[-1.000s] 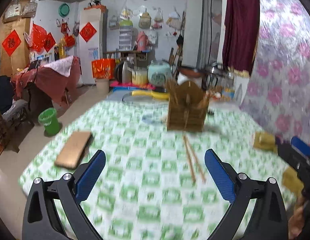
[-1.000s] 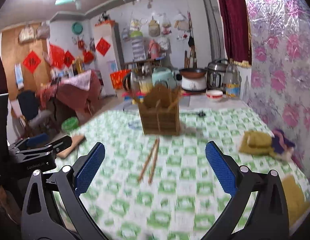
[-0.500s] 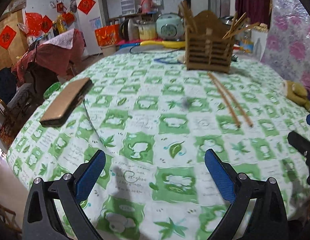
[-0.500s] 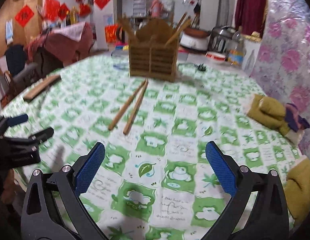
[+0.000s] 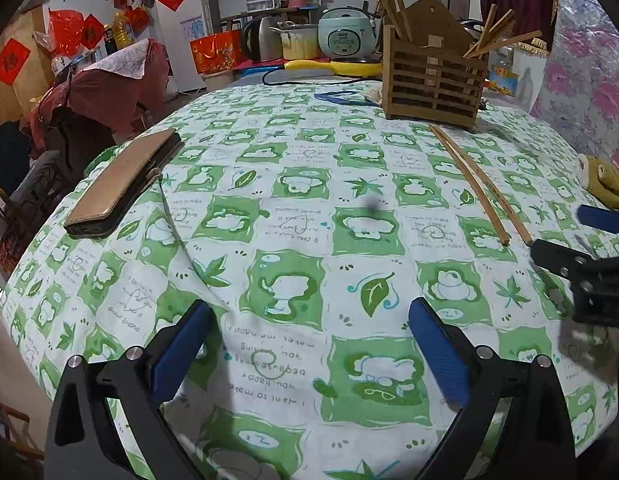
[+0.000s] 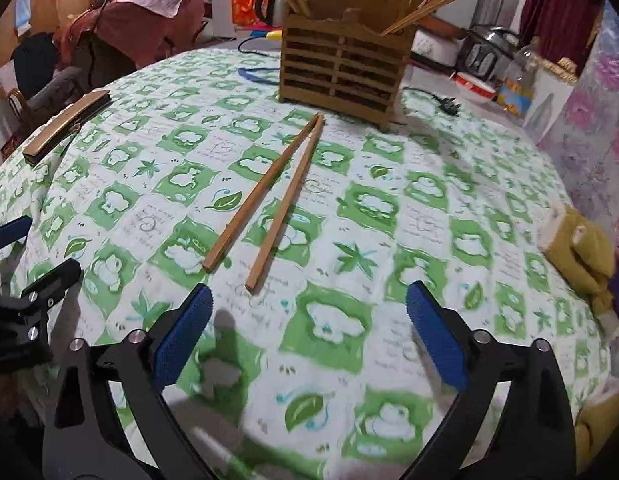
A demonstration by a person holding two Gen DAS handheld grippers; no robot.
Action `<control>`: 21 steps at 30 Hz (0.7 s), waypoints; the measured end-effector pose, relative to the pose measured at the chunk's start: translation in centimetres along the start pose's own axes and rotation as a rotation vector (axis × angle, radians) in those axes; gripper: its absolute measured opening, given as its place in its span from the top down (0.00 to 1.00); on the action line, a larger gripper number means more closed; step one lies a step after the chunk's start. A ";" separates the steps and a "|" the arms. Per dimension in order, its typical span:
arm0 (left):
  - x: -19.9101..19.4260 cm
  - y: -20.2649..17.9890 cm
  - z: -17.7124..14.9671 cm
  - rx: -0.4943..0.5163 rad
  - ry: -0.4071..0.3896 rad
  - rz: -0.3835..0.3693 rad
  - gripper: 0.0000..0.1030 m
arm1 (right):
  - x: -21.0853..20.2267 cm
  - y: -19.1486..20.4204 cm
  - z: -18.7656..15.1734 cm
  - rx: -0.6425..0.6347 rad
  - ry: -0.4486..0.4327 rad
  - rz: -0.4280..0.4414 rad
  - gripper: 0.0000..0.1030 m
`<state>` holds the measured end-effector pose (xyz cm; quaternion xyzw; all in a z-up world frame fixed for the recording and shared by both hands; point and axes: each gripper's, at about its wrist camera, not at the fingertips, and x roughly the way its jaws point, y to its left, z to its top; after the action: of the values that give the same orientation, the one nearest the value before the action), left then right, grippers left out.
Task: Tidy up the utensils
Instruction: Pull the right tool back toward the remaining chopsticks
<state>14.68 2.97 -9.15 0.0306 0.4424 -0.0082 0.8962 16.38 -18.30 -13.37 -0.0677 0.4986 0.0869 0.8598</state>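
Observation:
Two wooden chopsticks (image 6: 269, 200) lie side by side on the green-and-white tablecloth (image 6: 389, 240), their far tips touching near a slatted wooden utensil holder (image 6: 341, 68). The holder has several chopsticks standing in it. My right gripper (image 6: 309, 304) hovers low just short of their near ends; its jaws are closing and nothing is between them. My left gripper (image 5: 309, 316) is open over bare cloth, empty. The left wrist view shows the chopsticks (image 5: 477, 184) to the right, the holder (image 5: 429, 80) behind them and the right gripper (image 5: 561, 230) at the right edge.
A phone in a brown case (image 5: 125, 180) lies near the table's left edge. A yellow cloth mitten (image 6: 577, 256) sits at the right. Beside the holder are a blue band (image 5: 337, 98) and a black plug (image 6: 449, 104). The round table falls away on all sides.
Both grippers have dropped toward the table and tipped downward. The right one has come up close to the near ends of the chopsticks. The left one has hardly moved lately.

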 end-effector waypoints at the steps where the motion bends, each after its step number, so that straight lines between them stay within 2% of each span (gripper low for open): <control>1: 0.0 0.0 0.0 0.001 0.000 0.001 0.05 | 0.4 -0.1 0.2 -0.002 0.006 0.000 0.11; 3: 0.0 0.0 0.0 0.001 0.001 0.002 0.05 | 0.9 -0.7 0.4 0.008 0.009 -0.052 0.19; 5: 0.0 0.0 0.0 0.003 0.004 0.009 0.05 | 1.1 -2.8 0.5 0.084 0.002 -0.144 0.24; 6: 0.0 -0.1 0.1 0.005 0.006 0.013 0.05 | 0.9 -4.0 0.3 0.130 -0.009 -0.138 0.25; 10: -0.5 -1.4 1.0 0.036 0.008 -0.018 0.05 | -0.2 -7.5 -0.6 0.285 -0.069 0.030 0.26; 14: -0.4 -4.3 2.7 0.082 0.029 -0.128 0.05 | -0.8 -8.4 -0.9 0.328 -0.107 0.074 0.26; 18: 0.9 -7.2 4.4 0.134 0.071 -0.166 0.05 | -1.1 -9.5 -1.3 0.394 -0.132 0.120 0.26; 21: 2.0 -8.9 5.5 0.173 0.085 -0.152 0.06 | -1.1 -10.5 -1.7 0.444 -0.147 0.167 0.26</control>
<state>19.88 -6.26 -7.78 0.0745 0.4787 -0.1127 0.8675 16.66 -28.98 -12.92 0.1708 0.4454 0.0507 0.8774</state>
